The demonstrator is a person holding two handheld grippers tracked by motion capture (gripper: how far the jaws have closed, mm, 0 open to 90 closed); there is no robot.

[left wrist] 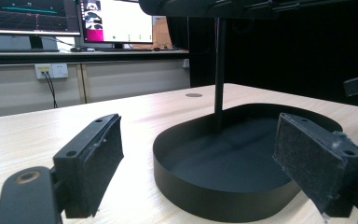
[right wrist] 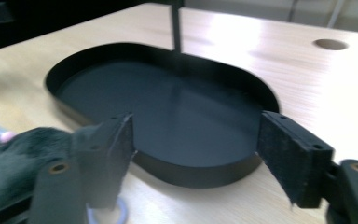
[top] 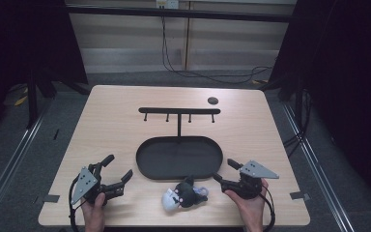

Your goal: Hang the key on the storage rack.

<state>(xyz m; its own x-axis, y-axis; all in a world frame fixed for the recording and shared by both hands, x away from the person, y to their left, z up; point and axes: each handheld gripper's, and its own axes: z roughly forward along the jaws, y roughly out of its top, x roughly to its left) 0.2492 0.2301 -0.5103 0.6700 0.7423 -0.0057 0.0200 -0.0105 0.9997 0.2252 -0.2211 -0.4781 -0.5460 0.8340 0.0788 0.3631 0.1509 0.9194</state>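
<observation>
The plush toy (top: 186, 195) lies on the counter (top: 116, 121) just before the tray (top: 147, 164), between both tongs. The right tongs (top: 221, 171) are nearer, jaws apart and empty; the left tongs (top: 117, 167) gape empty too.

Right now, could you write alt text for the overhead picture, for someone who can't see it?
A small black and white plush toy lies at the near edge of a wooden table, between the left gripper and right gripper, both hand-held with jaws open. Behind it stands a black oval tray with a hook rack rising from it.
</observation>
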